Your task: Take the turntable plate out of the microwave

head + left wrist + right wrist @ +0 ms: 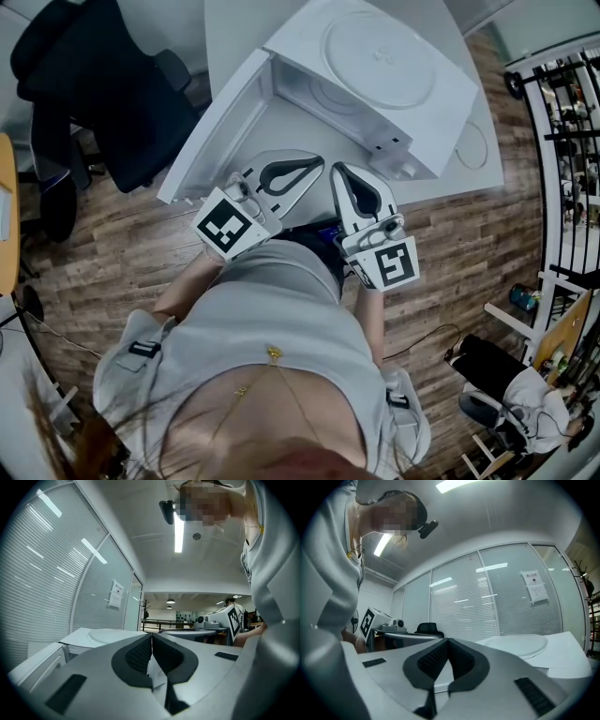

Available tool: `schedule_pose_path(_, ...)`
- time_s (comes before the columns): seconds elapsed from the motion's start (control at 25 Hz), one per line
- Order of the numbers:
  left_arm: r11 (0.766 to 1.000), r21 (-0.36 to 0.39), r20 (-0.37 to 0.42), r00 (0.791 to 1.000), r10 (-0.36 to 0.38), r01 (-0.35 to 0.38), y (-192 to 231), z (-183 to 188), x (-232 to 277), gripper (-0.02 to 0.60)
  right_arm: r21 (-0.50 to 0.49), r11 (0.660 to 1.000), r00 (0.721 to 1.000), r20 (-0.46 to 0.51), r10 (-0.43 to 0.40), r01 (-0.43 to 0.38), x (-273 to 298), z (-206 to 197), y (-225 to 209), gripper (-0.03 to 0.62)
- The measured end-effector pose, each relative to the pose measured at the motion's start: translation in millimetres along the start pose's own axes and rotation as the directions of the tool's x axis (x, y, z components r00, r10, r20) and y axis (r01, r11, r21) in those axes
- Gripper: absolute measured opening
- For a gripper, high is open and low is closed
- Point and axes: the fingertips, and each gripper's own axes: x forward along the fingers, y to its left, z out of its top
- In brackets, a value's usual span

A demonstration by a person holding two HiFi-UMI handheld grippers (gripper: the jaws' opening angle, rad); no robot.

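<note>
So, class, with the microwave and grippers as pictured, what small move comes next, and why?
Probably push the open door shut with the left gripper: the turntable plate already lies on top of the microwave; the right gripper, likewise shut and empty, can wait.

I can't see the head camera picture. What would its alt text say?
Seen from above, a person holds the left gripper and the right gripper, both shut and empty, close to the body in front of a white microwave whose door stands open. A round turntable plate lies on top of the microwave, which sits on a white table.
</note>
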Motion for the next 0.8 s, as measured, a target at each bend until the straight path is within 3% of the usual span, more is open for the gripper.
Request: schedule_pose_path(0.8, 1.0, 0.013, -0.011, 1.0, 0.008, -0.008, 2.1, -3.6, 0.6, 0.031, -0.021, 1.0, 1.0, -0.019, -0.018, 0.018, -1.6, -3.7, -4.3, 0.017)
